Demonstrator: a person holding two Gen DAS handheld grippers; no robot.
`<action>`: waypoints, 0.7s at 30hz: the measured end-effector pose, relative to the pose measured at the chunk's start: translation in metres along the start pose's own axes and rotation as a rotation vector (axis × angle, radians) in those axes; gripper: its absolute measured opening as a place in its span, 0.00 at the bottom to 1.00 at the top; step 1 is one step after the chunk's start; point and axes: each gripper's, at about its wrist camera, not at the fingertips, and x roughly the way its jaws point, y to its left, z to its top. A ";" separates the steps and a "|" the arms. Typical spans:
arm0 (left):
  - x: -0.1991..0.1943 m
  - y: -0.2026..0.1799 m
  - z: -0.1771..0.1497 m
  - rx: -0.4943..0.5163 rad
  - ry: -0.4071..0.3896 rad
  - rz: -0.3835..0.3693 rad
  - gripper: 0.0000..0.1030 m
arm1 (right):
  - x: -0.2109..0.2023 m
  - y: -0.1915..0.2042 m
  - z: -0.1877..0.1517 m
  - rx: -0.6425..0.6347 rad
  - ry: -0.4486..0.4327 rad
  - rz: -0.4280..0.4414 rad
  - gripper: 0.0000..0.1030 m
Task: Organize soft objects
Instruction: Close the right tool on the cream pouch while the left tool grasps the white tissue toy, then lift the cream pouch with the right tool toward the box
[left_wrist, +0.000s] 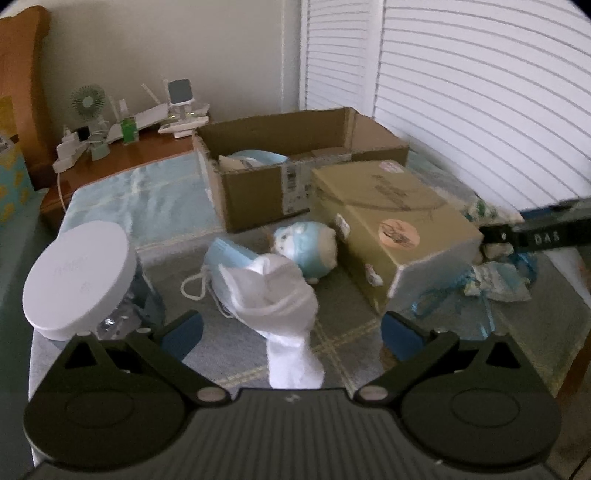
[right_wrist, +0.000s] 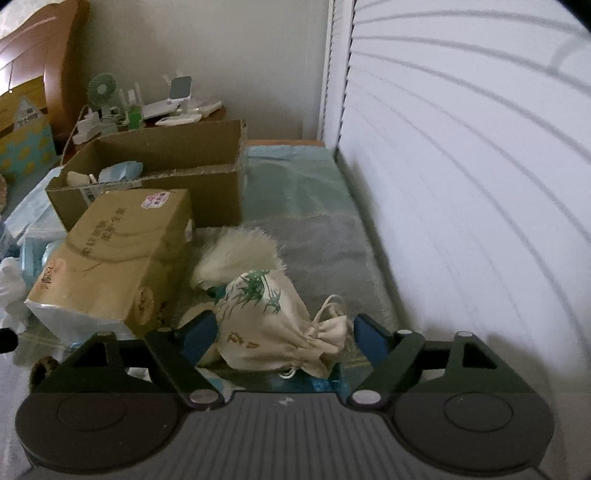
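Fingers of right gripper stood spread, drawstring pouch lying loose between them on bed, long axis slanting across gap, tied neck toward right finger. Left gripper also spread, white sock between, ungripped.

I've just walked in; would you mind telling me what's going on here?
A person is sorting soft things on a cloth-covered surface with two handheld grippers. The left gripper stands open around a white sock. The right gripper is open around a cream drawstring pouch with green bamboo print. The open brown cardboard box behind already holds a few pale items.
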 end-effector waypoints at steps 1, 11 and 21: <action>0.000 0.002 0.001 -0.008 -0.007 0.002 0.98 | 0.001 0.000 -0.001 -0.005 0.004 0.005 0.82; 0.017 0.018 0.002 -0.158 0.011 -0.042 0.55 | 0.007 0.003 -0.002 -0.004 0.010 0.015 0.82; 0.018 0.021 0.005 -0.158 0.027 -0.055 0.41 | 0.002 0.005 0.001 -0.001 0.021 -0.006 0.70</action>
